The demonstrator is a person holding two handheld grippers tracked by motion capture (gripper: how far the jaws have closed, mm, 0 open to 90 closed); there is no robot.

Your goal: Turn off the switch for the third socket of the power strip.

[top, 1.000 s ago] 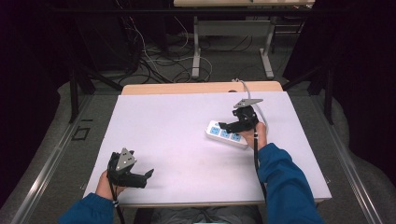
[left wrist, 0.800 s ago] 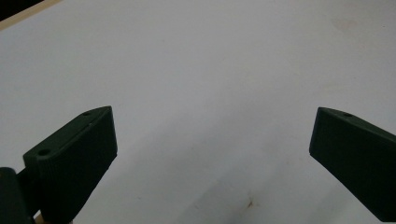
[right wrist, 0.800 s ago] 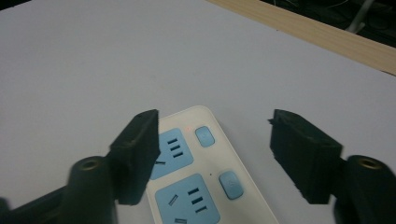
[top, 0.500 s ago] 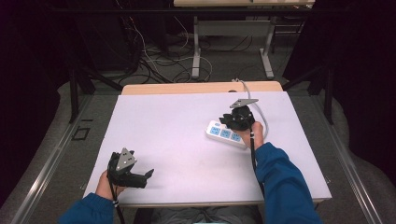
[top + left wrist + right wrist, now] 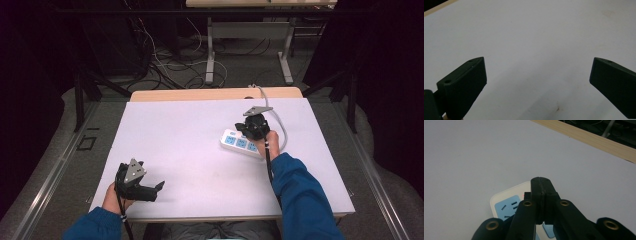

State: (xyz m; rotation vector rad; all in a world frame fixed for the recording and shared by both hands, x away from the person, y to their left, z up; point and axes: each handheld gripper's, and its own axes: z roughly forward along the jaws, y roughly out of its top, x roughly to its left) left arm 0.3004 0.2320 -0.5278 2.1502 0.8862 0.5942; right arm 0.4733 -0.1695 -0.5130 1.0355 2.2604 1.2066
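**Right jaws pressed together over the power strip**

Your right gripper (image 5: 541, 182) has just been closing; its jaws now meet with nothing between them, tips over the white power strip (image 5: 240, 144), near its small red switch (image 5: 526, 194). That forearm reaches forward along the table's (image 5: 175, 130) right side. Your left gripper (image 5: 159, 187) rests near the front left edge, jaws spread wide over bare tabletop.

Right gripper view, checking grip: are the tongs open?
No, the right tongs are pressed together, with nothing between, above the power strip.
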